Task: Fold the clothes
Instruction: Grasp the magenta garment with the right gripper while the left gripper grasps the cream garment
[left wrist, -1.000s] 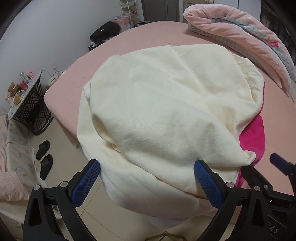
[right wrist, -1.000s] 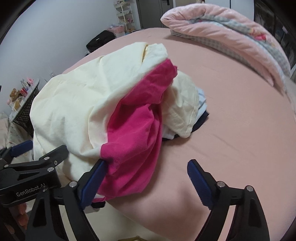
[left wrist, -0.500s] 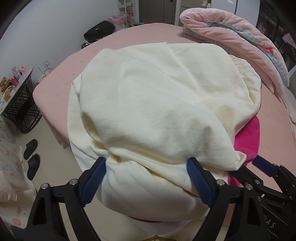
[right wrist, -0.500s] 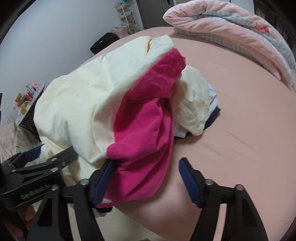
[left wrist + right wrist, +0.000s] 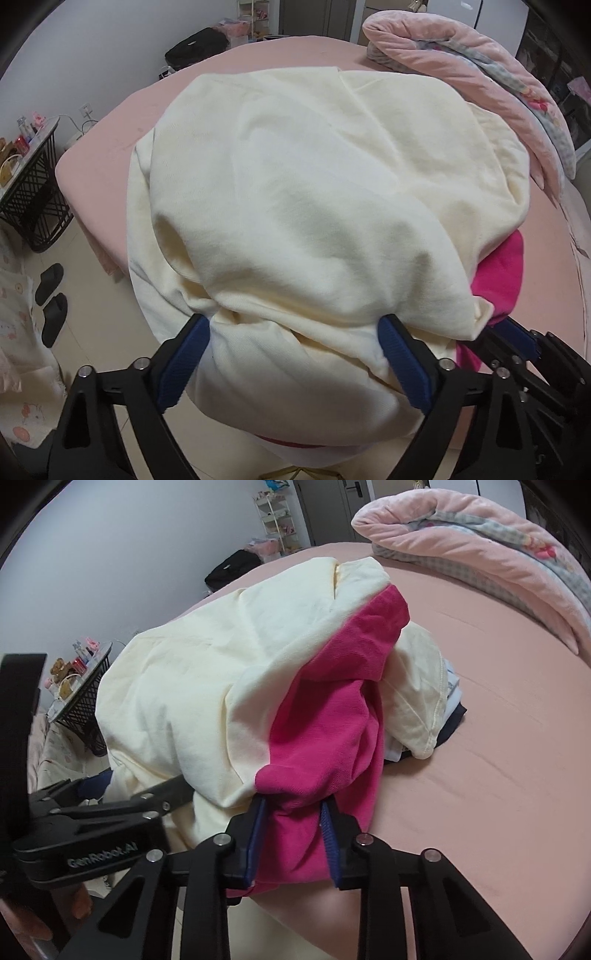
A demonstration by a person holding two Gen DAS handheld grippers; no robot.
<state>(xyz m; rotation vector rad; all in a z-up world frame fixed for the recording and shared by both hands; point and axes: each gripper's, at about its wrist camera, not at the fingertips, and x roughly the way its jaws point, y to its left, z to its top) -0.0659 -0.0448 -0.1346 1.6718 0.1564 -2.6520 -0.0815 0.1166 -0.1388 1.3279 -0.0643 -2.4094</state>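
Starting at the bed's point(image 5: 110, 147) near edge, the left gripper point(image 5: 295, 354) has its jaws wide around bunched cream garment point(image 5: 295, 203), not pinching; beside it the right gripper point(image 5: 291, 834) has narrow jaws clamping the pink garment point(image 5: 332, 731). Clothes lie heaped, so folding looks barely begun.

The cream garment point(image 5: 314, 206) is soft matt knit cloth, lightly creased. The pink sleeve point(image 5: 332, 738) is matt cloth with a fine ribbed weave. Each hand-held gripper, left point(image 5: 295, 354) and right point(image 5: 291, 834), has matt black plastic arms, shiny metal screws and ridged blue pads point(image 5: 402, 365). The bed point(image 5: 498, 757) sheet is smooth matt fabric. At upper right, the quilt point(image 5: 461, 62) looks plush. The floor point(image 5: 96, 306) is glossy tile.
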